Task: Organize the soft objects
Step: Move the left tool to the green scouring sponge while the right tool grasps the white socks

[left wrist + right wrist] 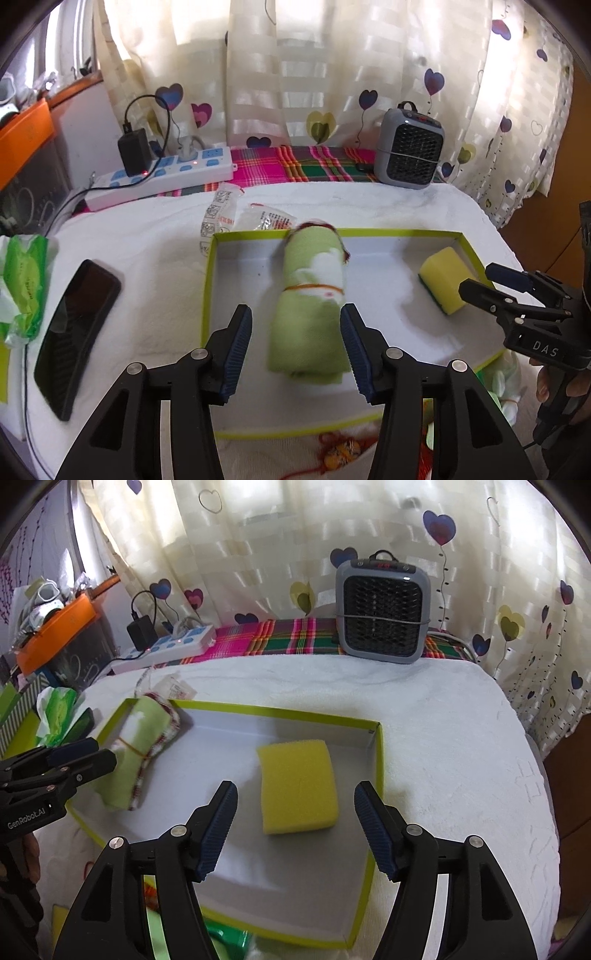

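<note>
— Inside the tray, what have I got?

— A rolled green towel (309,295) tied with a thin orange band, lying lengthwise in the left half of the shallow green-rimmed tray (208,280). The yellow sponge (297,786) lies flat in the right half, well apart from the roll.

— And my grippers?

— I see my left gripper (297,350) spread wide, straddling the near end of the towel; neither blue pad seems to touch it. My right gripper (295,825) is also released, fingers either side of the sponge's near edge, gripping nothing.

— Around the tray?

— White terry cloth (443,738) covers the table. A black phone (75,336) lies left of the tray, a green tissue pack (24,291) beyond it. Behind are crumpled plastic wrappers (236,218), a white power strip (162,173) with a black adapter, and a grey fan heater (382,609) on a plaid cloth.
</note>
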Tool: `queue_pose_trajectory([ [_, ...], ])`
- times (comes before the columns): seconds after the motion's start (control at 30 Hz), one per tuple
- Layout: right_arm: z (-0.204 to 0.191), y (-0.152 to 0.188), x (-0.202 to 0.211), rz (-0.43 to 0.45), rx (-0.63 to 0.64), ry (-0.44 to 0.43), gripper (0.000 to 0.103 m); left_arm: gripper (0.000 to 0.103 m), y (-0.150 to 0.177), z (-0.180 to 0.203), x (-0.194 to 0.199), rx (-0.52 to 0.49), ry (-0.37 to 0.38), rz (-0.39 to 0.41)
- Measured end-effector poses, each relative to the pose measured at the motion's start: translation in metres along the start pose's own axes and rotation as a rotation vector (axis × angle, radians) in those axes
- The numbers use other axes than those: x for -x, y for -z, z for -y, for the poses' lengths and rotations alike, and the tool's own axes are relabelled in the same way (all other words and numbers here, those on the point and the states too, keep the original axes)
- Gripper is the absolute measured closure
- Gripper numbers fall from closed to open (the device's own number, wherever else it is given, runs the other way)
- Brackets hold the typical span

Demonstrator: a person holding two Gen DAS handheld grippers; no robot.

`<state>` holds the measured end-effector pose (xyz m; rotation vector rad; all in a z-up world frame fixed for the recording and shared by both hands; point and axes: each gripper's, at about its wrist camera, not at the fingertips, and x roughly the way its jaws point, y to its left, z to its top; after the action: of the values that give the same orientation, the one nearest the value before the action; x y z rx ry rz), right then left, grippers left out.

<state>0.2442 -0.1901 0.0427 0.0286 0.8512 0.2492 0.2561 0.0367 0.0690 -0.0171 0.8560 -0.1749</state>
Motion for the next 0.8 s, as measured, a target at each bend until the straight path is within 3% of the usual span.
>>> queue_pose_trajectory([
  [0.8, -0.005, 0.053, 0.062, 0.076, -0.025, -0.048, 0.036, 0.054, 0.060, -0.012, 0.068, 0.056, 0.025, 0.058],
])
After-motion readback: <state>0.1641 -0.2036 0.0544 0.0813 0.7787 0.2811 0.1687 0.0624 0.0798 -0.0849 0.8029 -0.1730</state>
